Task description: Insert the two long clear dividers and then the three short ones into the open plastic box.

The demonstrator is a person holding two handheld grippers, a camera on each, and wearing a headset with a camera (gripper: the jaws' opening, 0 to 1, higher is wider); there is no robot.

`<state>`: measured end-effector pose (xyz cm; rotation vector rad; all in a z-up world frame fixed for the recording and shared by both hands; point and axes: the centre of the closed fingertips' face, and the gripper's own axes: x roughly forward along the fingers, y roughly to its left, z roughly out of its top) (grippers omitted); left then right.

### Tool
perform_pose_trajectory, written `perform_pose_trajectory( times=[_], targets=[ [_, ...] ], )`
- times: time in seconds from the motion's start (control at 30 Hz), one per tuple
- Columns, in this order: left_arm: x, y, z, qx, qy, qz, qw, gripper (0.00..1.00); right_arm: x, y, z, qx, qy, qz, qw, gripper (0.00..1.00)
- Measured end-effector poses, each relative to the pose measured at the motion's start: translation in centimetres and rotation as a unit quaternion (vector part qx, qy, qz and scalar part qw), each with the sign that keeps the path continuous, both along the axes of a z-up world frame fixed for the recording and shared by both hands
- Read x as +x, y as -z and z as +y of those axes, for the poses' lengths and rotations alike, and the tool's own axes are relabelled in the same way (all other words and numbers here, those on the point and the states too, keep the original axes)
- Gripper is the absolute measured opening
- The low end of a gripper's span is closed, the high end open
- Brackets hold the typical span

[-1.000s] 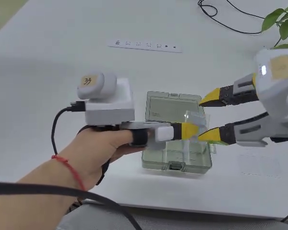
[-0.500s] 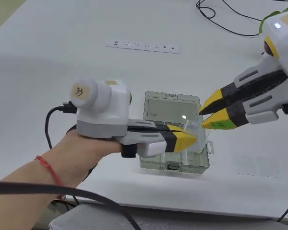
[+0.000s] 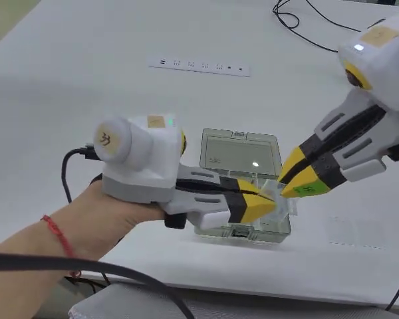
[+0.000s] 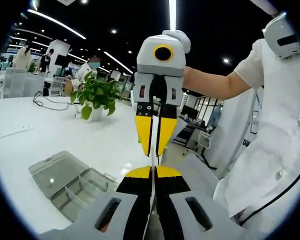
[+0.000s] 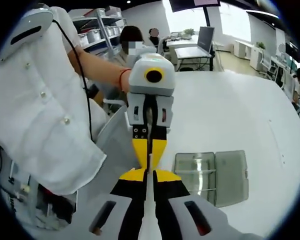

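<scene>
Both my left gripper and right gripper clamp tip to tip on one clear divider over the three o'clock end of the open plastic box; uneven pull could bow it and seat it crooked.

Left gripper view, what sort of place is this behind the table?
Probably an open-plan office or lab: long ceiling light strips, a potted plant on the wide white table, and, in the right gripper view, storage shelves and a desk with a monitor.
</scene>
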<state>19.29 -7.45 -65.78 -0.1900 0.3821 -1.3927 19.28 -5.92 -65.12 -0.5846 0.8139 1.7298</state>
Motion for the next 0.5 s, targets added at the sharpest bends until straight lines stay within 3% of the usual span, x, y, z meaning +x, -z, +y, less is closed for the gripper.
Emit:
perform_pose_trajectory(
  times=[0.5],
  targets=[
    [-0.06,0.00,0.06,-0.001,0.008,-0.012,0.9999,0.00,-0.57,0.16,0.13,0.003,-0.008,0.009,0.9999,0.03]
  ],
)
